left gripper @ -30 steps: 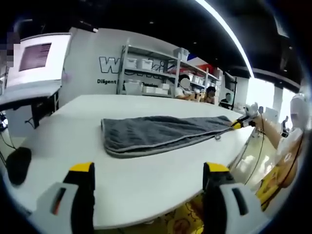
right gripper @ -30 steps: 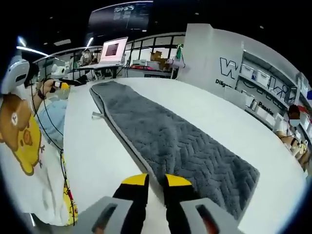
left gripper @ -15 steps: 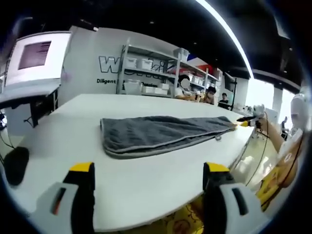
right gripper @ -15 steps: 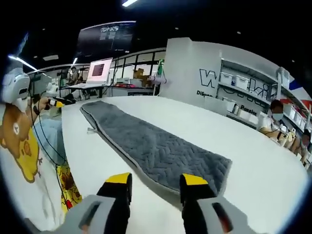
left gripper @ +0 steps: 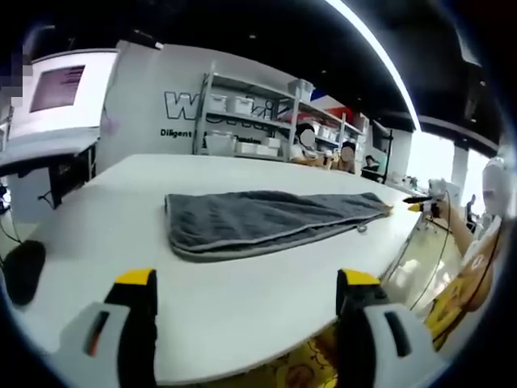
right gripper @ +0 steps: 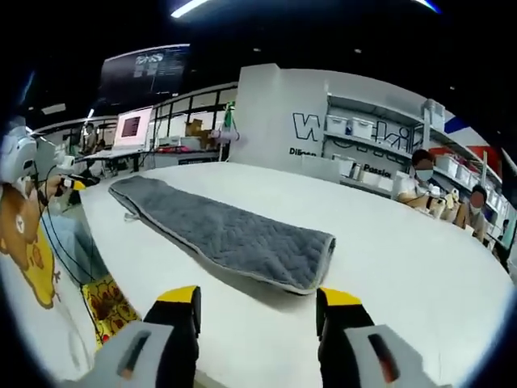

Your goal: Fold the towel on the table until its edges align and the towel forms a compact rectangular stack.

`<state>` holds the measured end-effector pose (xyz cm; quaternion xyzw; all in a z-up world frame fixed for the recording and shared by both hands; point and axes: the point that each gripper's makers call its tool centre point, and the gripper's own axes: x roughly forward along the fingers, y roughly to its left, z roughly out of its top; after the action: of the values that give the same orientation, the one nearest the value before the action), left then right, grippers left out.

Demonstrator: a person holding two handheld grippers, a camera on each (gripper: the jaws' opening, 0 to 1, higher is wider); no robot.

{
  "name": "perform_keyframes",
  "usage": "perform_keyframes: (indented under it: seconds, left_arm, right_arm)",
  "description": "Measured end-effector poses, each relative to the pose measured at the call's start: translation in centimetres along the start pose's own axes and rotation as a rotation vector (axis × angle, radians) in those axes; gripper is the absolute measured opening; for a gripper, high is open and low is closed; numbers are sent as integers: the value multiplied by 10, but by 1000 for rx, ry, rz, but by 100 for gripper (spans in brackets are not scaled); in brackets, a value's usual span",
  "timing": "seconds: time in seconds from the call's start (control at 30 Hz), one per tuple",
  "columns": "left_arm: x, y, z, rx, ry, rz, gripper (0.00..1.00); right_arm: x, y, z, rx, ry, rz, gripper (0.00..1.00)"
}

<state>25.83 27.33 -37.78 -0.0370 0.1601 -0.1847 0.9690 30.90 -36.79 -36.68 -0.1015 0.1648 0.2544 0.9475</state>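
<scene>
Left gripper view: While the left hand-held gripper (left gripper: 246, 311) hangs spread and empty at the near edge of the white bench (left gripper: 242, 299), the long grey quilted towel (left gripper: 266, 220) lies flat beyond it; the right hand-held gripper (left gripper: 422, 203) hovers off its far end.
Right gripper view: right hand-held gripper (right gripper: 258, 311) spread, empty, just short of the towel (right gripper: 226, 234).

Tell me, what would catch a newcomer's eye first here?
A long grey towel lies flat, folded lengthwise, across a big white table. In the foreground of each view stand two yellow-tipped prongs of an open claw: the left claw and the right claw, both short of the towel and holding nothing. Behind the table stand shelves of white boxes.
</scene>
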Motion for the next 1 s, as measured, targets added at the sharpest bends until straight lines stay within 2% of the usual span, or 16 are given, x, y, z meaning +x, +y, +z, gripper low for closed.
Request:
perform_keyframes:
  seconds: [0.13, 0.4, 1.0]
  left_arm:
    - [0, -1, 0, -3, -3, -2, 97]
    - [-1, -1, -2, -26, -14, -1, 97]
    - [-5, 2, -3, -29, -15, 8, 97]
  right_arm:
    - [-8, -3, -6, 28, -8, -19, 64]
    - [-18, -8, -15, 124, -35, -44, 76]
    - [-15, -1, -18, 141, -14, -36, 93]
